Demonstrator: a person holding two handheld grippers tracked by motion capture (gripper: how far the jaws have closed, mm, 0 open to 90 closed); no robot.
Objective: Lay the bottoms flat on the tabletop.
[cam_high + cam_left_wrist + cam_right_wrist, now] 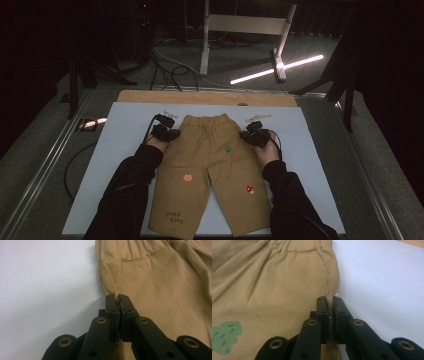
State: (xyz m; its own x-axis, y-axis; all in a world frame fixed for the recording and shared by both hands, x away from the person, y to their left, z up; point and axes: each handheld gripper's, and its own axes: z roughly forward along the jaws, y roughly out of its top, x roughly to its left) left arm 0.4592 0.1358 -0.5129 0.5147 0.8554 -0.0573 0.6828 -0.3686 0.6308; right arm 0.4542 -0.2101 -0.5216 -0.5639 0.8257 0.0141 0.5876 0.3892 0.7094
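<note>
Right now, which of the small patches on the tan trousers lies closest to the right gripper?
The green tree patch on the tan trousers, up near the waist; the orange pumpkin patch and red mushroom patch lie lower on the legs, farther from the right gripper.

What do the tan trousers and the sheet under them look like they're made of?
The trousers look like soft matte woven cotton: stitched seams, gathered waistband, soft folds where the left tongs pinch the edge. The pale sheet looks smooth and matte, maybe paper or board; I can't tell which.

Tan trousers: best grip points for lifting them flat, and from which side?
The tan trousers lie flat, waistband far. Grip each outer side seam just below the waistband, coming in from the near side. The left hand-held gripper and right hand-held gripper are pinched there, where the folded edge gives a thin lip.
</note>
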